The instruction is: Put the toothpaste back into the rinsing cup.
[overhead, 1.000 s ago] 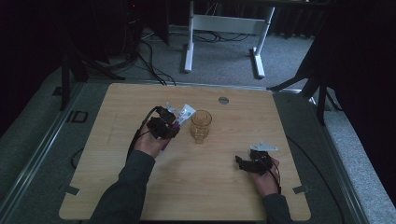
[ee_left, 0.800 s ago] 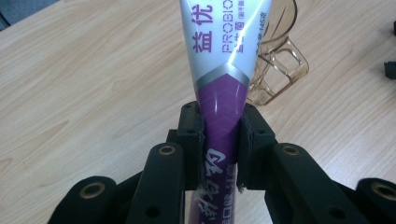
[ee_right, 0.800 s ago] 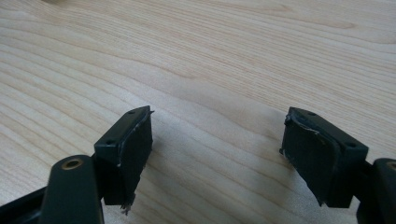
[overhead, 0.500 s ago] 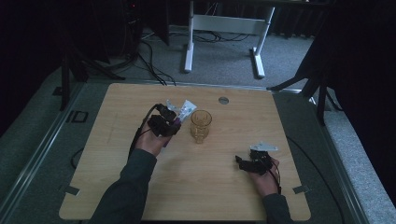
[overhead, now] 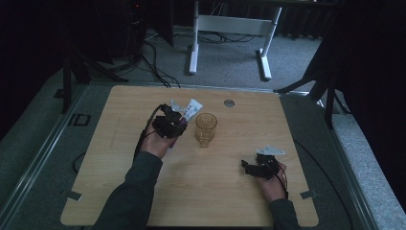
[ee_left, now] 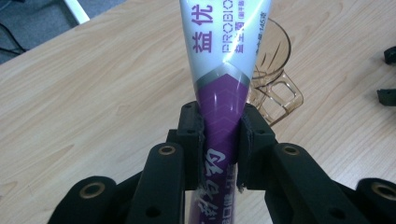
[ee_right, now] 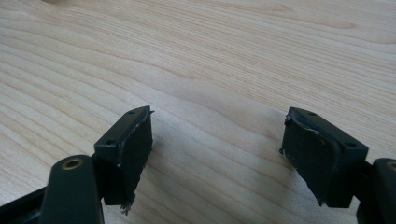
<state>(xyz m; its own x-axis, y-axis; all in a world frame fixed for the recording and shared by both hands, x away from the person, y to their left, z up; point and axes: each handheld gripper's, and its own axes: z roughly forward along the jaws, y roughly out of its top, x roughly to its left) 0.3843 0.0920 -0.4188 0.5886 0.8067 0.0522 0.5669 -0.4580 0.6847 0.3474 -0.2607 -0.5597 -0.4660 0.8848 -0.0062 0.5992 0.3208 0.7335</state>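
Glossy plastic tube (ee_left: 223,70), clear amber glass mug (ee_left: 275,74), matt wood-grain table (ee_left: 93,93)

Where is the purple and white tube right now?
The tube is clamped in the left gripper, just left of the amber glass mug in the high view.

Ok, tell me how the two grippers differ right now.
The left gripper is clamped on a white and purple tube beside the amber mug; the right gripper is wide open and holds nothing. Left sits near the table's middle, right near its right edge. Both have black jaws.

Nothing has changed: the toothpaste tube (ee_left: 223,88) and both arms are unmoved.
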